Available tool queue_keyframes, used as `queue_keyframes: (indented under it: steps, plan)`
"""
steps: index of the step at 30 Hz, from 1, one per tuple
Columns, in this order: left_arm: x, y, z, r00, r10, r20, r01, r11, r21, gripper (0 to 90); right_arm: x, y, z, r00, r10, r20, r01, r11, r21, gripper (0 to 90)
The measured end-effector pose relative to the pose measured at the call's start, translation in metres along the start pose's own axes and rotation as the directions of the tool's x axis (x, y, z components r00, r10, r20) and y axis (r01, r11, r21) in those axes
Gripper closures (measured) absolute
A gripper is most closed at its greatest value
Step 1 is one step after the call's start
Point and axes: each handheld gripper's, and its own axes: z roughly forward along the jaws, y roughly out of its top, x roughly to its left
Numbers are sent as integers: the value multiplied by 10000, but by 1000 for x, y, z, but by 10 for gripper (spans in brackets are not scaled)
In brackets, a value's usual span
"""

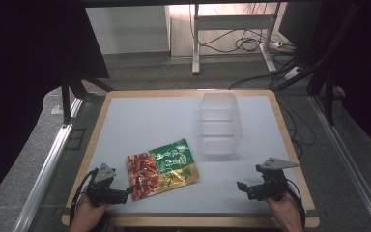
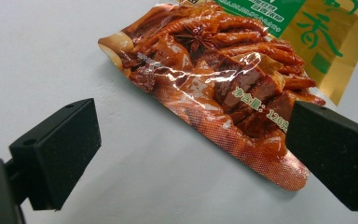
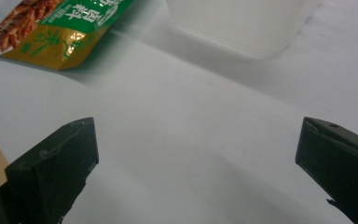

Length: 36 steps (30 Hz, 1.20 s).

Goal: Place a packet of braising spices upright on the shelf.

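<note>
Left gripper [image 1: 125, 194] lines up on the snack pouch [image 1: 163, 168] lying flat near the worktop's [image 1: 140, 121] front, fingers spread wide around its corner, right gripper [image 1: 244, 186] idle, also agape; next, likely a clean pinch and lift toward the tub [image 1: 217, 123].

Snack pouch [image 1: 162, 169] lay on the table [image 1: 140, 121], left of centre near the front; plastic container [image 1: 218, 123] stood behind it, to its right.
</note>
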Motion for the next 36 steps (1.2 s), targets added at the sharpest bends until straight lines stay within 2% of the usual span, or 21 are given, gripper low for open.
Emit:
queue_keyframes:
  steps: [4,5,8,15,36]
  plan:
    - [0,0,0,10000,22,-12,-22,10000,2,35,2,1,0,10000,-89,33,90,9999,-129,0]
    - [0,0,0,10000,32,-22,-32,10000,4,35,3,1,-1,9995,-278,167,281,9994,-191,0]
    - [-1,0,0,10000,72,-41,-72,10000,30,35,3,0,0,9988,-406,276,412,9989,-202,0]
    - [-1,0,0,9999,95,-43,-95,10000,21,33,0,-1,2,9985,-373,403,381,9991,-175,0]
    - [-2,0,1,9998,201,-75,-201,9998,85,33,3,2,6,9957,-797,463,802,9967,-91,0]
